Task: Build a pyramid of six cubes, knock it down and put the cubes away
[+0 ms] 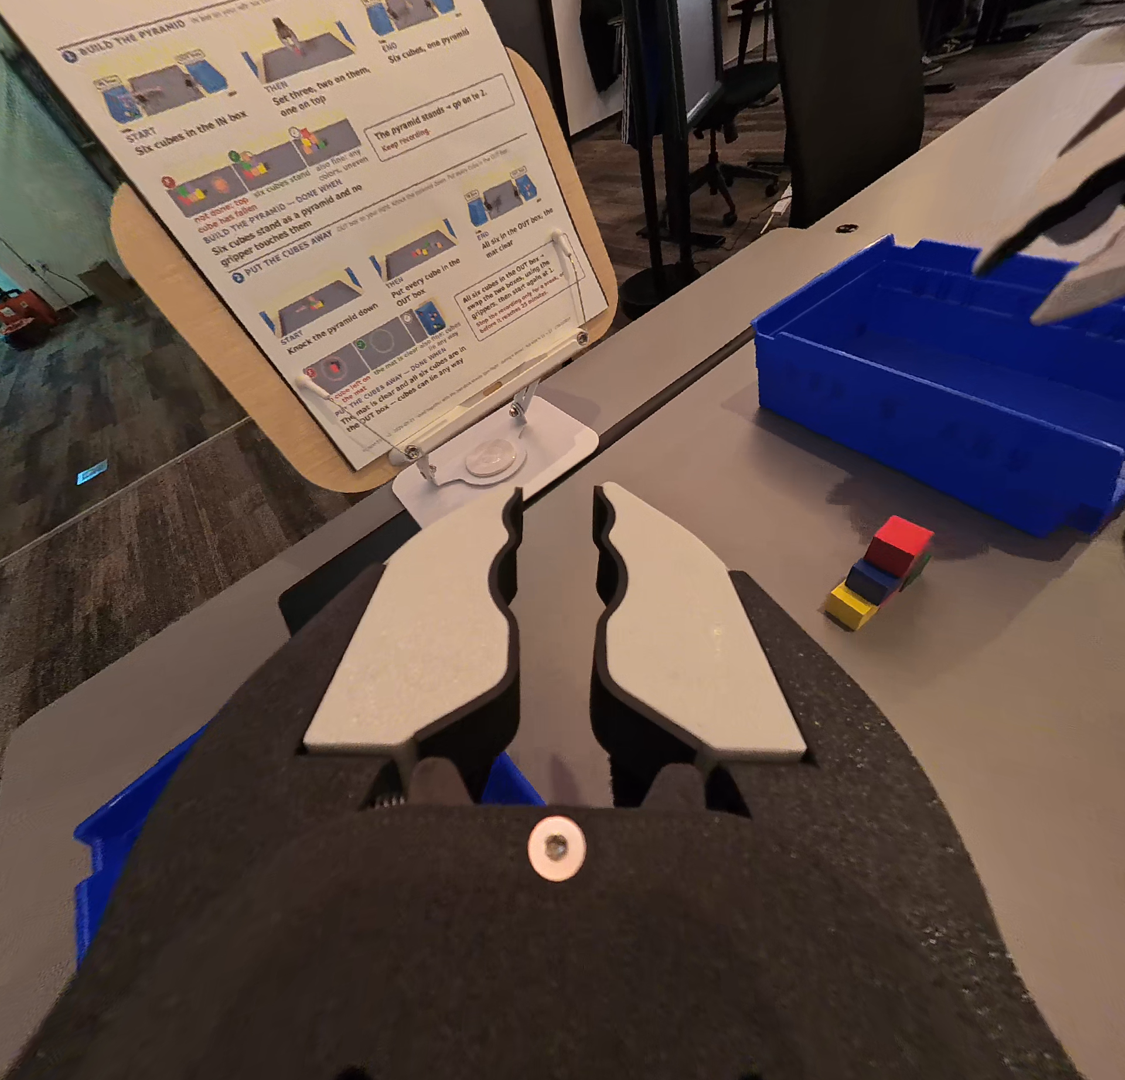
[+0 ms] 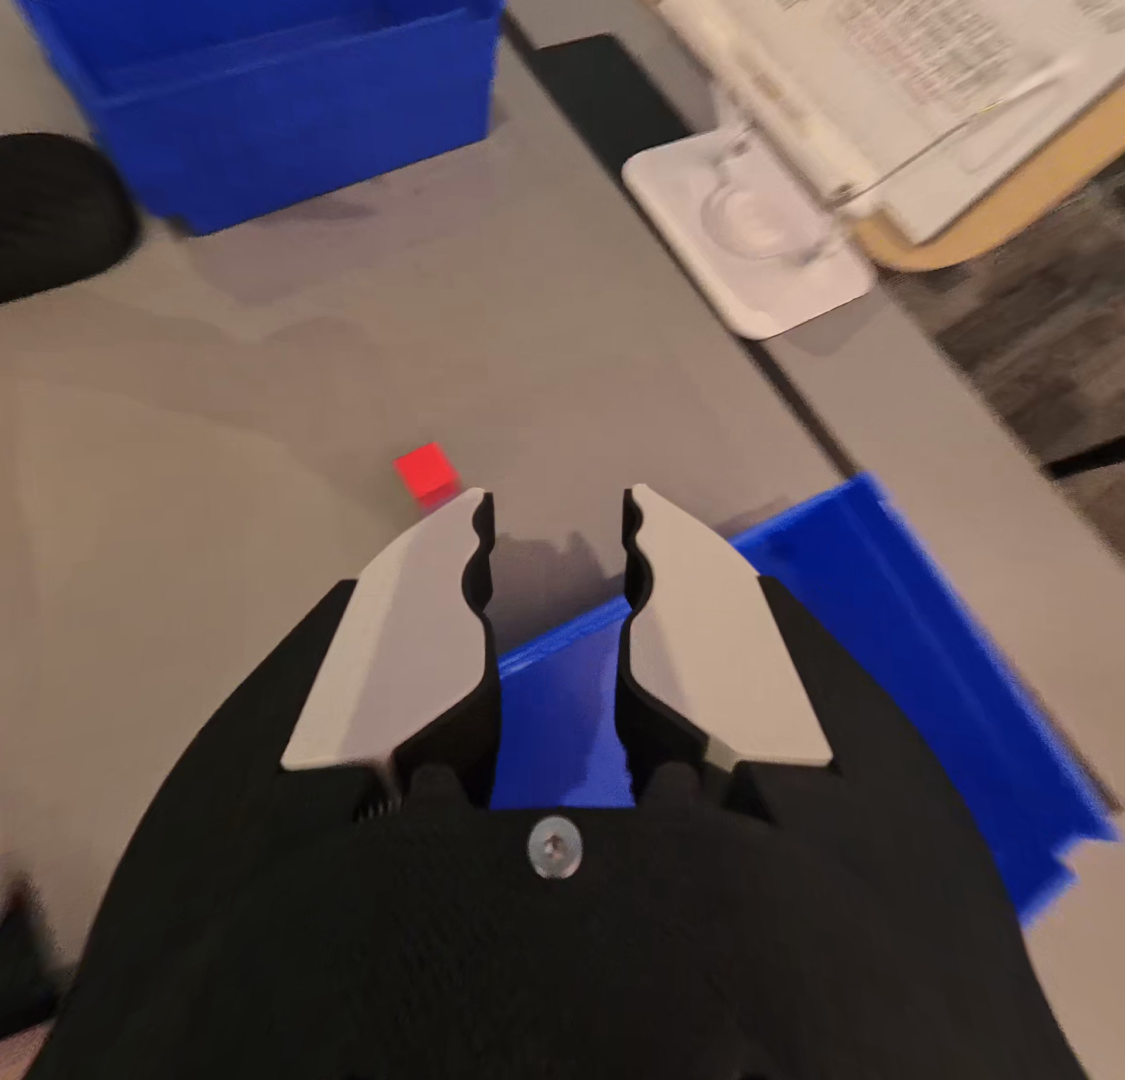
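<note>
While cubes (image 1: 879, 573) sit stacked — both grippers gape.

the grey mat (image 1: 761, 503) is left bare btw the cube pyramid (image 1: 879, 573) and the instruction stand (image 1: 493, 442), so passage is given there. the far side is blocked by a blue box (image 1: 937, 381); a 2nd blue box (image 2: 883, 655) is seen just under the right gripper (image 2: 557, 503).

Patterned carpet (image 1: 152, 503), seemingly dim office
</note>
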The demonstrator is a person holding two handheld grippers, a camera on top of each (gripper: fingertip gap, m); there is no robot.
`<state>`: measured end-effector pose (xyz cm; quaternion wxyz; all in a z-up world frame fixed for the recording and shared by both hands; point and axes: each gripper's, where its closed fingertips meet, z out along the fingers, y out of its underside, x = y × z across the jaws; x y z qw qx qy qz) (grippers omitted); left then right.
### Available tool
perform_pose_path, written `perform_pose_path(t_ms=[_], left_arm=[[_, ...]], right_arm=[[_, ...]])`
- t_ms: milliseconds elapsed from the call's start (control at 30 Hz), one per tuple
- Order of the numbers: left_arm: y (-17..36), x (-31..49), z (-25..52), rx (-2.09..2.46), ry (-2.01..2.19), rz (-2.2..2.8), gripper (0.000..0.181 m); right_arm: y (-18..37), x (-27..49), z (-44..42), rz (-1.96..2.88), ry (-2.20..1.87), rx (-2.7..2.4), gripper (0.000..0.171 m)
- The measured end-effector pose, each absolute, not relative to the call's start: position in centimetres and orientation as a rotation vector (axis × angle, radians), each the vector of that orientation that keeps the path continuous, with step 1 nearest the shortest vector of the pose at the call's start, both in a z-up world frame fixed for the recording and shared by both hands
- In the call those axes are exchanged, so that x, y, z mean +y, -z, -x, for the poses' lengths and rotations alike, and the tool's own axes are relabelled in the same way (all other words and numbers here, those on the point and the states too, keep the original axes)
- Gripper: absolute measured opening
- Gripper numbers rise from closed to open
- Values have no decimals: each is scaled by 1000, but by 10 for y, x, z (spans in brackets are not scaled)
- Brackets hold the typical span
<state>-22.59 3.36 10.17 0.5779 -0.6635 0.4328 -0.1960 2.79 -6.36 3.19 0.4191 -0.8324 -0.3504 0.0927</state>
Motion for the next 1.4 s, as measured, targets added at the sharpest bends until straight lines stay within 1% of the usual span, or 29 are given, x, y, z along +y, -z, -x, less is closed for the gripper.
perform_pose_path(t_ms=[100,133,200,233,367,500,1133,1400], left_arm=[[-111,32,236,981,462,1538,21],[-113,32,238,974,467,1534,21],[-115,30,240,973,465,1529,21],[-115,30,241,976,459,1528,21],[-118,29,245,973,454,1523,21],[-121,31,251,950,461,1519,21],[-119,28,249,970,476,1522,20],[-122,25,249,969,481,1513,20]], right_arm=[[-15,-90,21,2238,-505,-939,27],[-9,-99,39,2259,-571,-1013,18],[13,-114,67,2305,-620,-1192,2],[28,-121,75,2353,-613,-1289,1],[87,-144,87,2535,-539,-1610,1],[114,-154,91,2593,-520,-1773,1],[129,-153,86,2594,-535,-1849,1],[138,-135,78,2586,-426,-1816,1]])
